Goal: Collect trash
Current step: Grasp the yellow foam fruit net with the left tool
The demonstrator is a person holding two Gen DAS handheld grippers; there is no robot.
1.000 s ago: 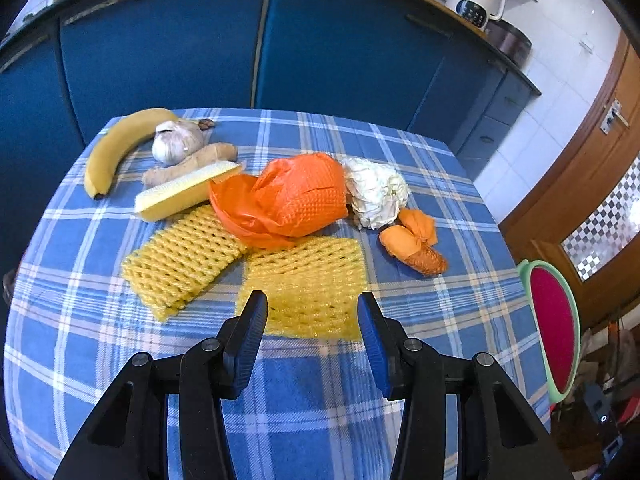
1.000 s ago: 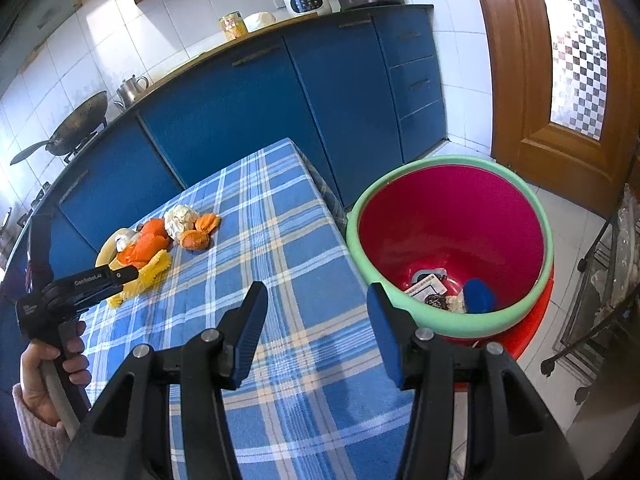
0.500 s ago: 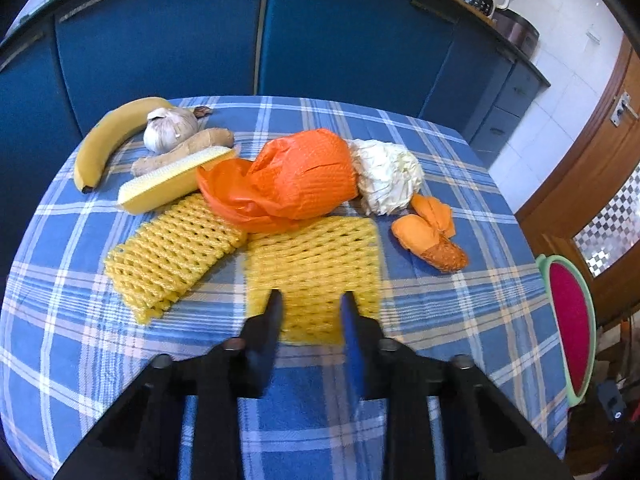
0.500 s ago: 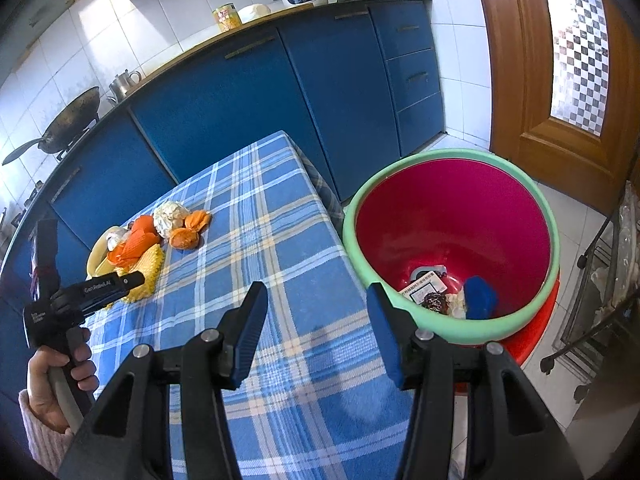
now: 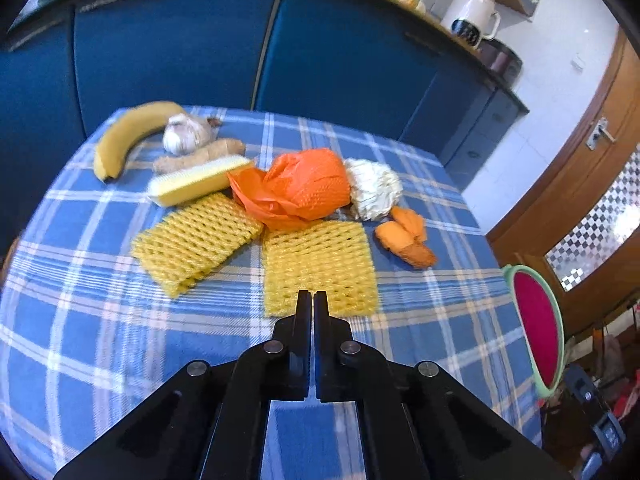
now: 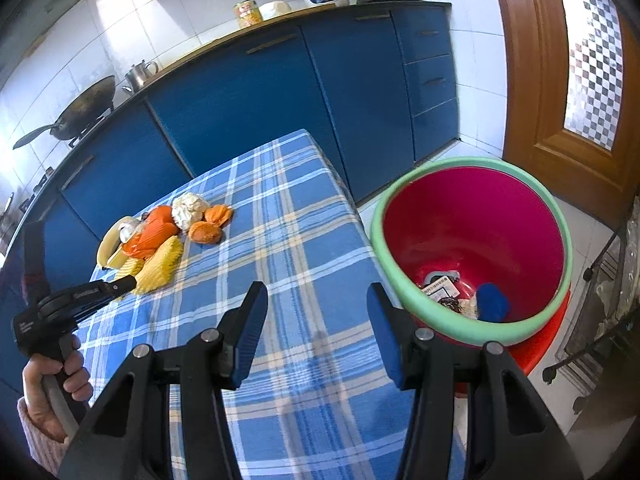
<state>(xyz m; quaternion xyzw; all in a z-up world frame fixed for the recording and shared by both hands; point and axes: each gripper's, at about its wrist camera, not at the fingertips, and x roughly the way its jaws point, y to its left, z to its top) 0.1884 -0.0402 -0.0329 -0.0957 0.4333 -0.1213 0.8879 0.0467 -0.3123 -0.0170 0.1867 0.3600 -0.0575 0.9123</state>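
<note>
My left gripper is closed, tips at near edge of yellow foam net on the table; grip unconfirmed. Right gripper open, empty, beside the bin.

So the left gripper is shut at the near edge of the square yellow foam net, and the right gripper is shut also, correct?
Not quite. The right gripper is open, its jaws wide apart above the tablecloth in the right wrist view. The left gripper is shut at the yellow foam net.
</note>
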